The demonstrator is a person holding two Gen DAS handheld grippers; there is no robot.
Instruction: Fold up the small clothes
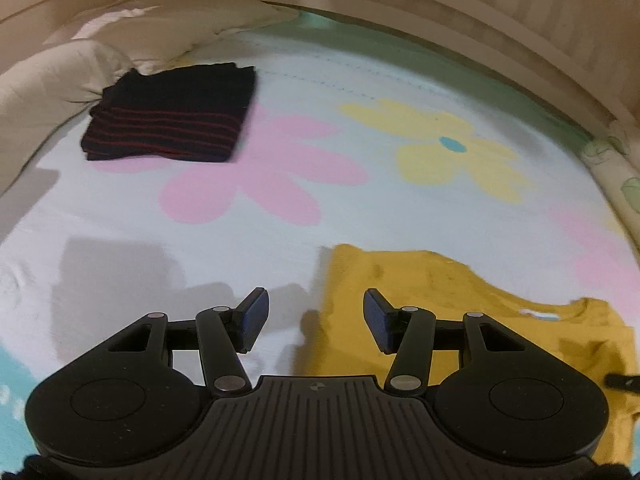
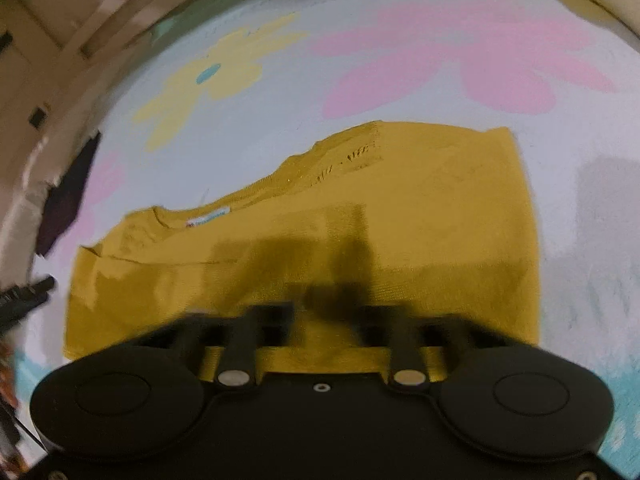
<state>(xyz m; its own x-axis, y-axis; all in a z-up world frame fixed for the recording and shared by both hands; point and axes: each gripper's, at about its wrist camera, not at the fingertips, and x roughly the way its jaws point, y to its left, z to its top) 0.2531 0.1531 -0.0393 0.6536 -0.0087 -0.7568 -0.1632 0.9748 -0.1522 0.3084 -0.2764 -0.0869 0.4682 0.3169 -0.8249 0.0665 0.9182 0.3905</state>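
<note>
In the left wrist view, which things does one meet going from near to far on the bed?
Open left tongs → yellow shirt → pink flower print → folded black cloth with red stripes → white pillow → wooden bed frame.

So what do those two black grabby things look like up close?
Both are black plastic. The left tool has two round discs at its base, a ribbed middle plate, jointed bars with silver pins, and dark blue pads on its fingers. The right tool looks blurry, with the same discs and silver pins.
</note>
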